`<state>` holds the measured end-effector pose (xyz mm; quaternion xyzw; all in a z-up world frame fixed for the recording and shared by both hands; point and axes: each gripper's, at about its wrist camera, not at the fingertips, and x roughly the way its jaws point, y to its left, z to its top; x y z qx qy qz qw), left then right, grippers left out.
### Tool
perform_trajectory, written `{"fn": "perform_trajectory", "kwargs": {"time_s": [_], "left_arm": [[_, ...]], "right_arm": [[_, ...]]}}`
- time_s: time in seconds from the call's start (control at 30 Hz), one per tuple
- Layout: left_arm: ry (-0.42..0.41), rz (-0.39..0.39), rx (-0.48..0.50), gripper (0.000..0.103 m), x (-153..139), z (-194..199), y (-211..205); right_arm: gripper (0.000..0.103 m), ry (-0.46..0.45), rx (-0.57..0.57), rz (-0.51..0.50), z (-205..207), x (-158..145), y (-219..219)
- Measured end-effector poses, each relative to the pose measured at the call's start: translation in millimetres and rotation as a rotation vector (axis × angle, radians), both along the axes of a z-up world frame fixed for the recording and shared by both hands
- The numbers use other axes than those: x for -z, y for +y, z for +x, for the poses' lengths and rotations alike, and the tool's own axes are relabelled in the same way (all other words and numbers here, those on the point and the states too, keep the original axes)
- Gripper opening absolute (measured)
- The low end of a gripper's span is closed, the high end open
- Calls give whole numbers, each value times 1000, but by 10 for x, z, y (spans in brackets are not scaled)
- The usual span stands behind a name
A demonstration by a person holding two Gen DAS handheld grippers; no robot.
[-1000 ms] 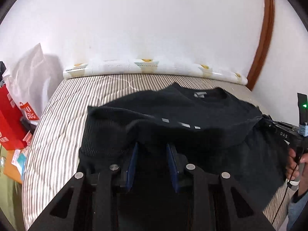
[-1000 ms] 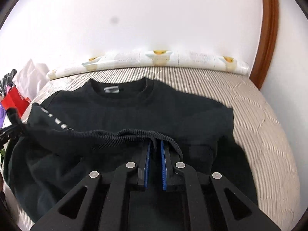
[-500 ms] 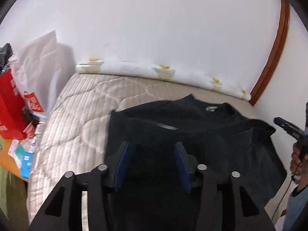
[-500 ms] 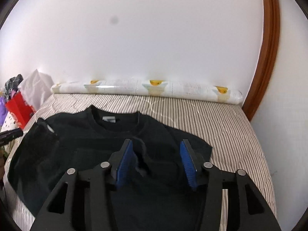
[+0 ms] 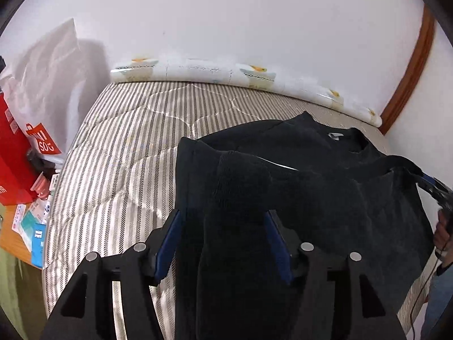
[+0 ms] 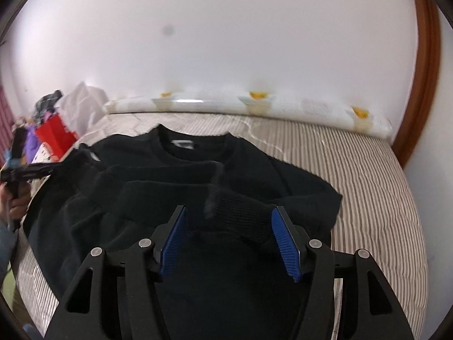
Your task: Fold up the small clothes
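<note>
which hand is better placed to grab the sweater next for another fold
Right, probably. The right tool stands open with a ribbed cuff of the black sweater lying between its blue pads, apparently untouched. The left tool is also open, over plain bunched fabric. Both have just been opening.

A bed (image 5: 119, 153) with a striped, quilted cover fills the middle of both views, running from the lower left of the frame up to the white wall. A black sweater (image 5: 325, 175) lies directly on it, spread across the centre and right of the left wrist view, collar and label toward the wall, with its lower part folded up over the body. Along the far edge, where the bed meets the wall, lies a long white roll (image 6: 254, 104) printed with yellow motifs.
</note>
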<state>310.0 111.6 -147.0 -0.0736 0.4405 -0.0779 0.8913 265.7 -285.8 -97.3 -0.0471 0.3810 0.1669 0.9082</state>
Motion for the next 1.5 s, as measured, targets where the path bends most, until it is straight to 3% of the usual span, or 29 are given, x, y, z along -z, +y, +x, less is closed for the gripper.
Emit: {"fn": "perform_trajectory", "kwargs": {"time_s": [0.2, 0.4, 0.43, 0.47, 0.53, 0.57, 0.63, 0.77, 0.87, 1.03, 1.13, 1.23, 1.3, 1.4, 1.5], "left_arm": [[-22, 20, 8, 52, 37, 16, -102], [-14, 68, 28, 48, 57, -9, -198], [-13, 77, 34, 45, 44, -20, -200], [-17, 85, 35, 42, 25, -45, -195], [-30, 105, 26, 17, -19, -89, -187], [-43, 117, 29, 13, -53, -111, -188], [-85, 88, 35, 11, -146, -158, -160], [-142, -59, 6, 10, -342, -99, -15], [-137, -82, -27, 10, -344, 98, -62], [-90, 43, -50, 10, -110, 407, -367], [-66, 91, -59, 11, 34, 496, -451], [-39, 95, -51, 12, 76, 517, -466], [-19, 107, -38, 16, 93, 519, -467], [-10, 129, -32, 24, 100, 469, -456], [8, 139, -12, 34, 103, 339, -449]], "right_arm": [[61, 18, -2, -161, -61, 171, 53], [60, -10, 28, -248, 245, 255, 146], [55, 8, 13, -249, 310, 281, 174], [42, 28, -2, -255, 376, 310, 205], [28, 49, -21, -256, 442, 341, 233], [17, 54, -35, -239, 451, 334, 227], [14, 27, -40, -184, 405, 228, 151], [13, -48, 43, 64, 337, -103, -297], [12, 10, 118, 32, 521, -25, -367], [11, 118, 199, -74, 819, 393, -305], [10, 113, 236, -79, 854, 547, -339], [11, 116, 252, -29, 877, 610, -435], [12, 114, 250, -51, 858, 612, -417], [25, 106, 284, -108, 758, 528, -411], [28, 91, 305, -95, 484, 450, -507]]}}
